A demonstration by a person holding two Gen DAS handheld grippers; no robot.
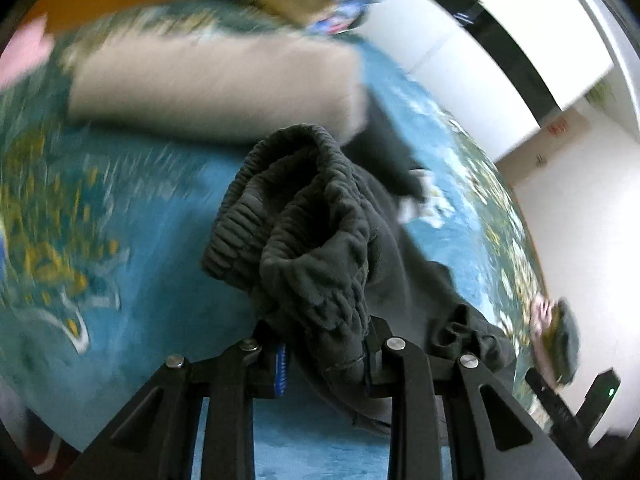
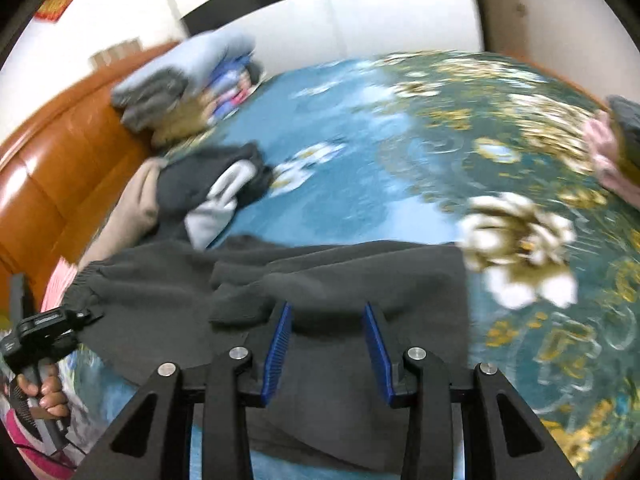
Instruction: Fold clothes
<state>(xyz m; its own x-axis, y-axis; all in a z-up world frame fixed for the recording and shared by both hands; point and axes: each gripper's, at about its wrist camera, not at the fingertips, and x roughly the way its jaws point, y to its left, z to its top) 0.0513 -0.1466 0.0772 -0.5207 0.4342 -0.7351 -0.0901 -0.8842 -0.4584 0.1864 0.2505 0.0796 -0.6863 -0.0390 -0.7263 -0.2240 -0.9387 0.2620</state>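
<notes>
Teal bedspread (image 2: 360, 184) bears grey trousers (image 1: 316, 240); beige garment (image 1: 216, 88) beside

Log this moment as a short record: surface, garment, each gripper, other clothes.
surface: blue floral bedspread
garment: dark grey pants, elastic waistband bunched at the left gripper
left gripper: shut on the pants
right gripper: open, fingers over the flat cloth
other clothes: beige garment beyond; folded stack near the wooden headboard
</notes>
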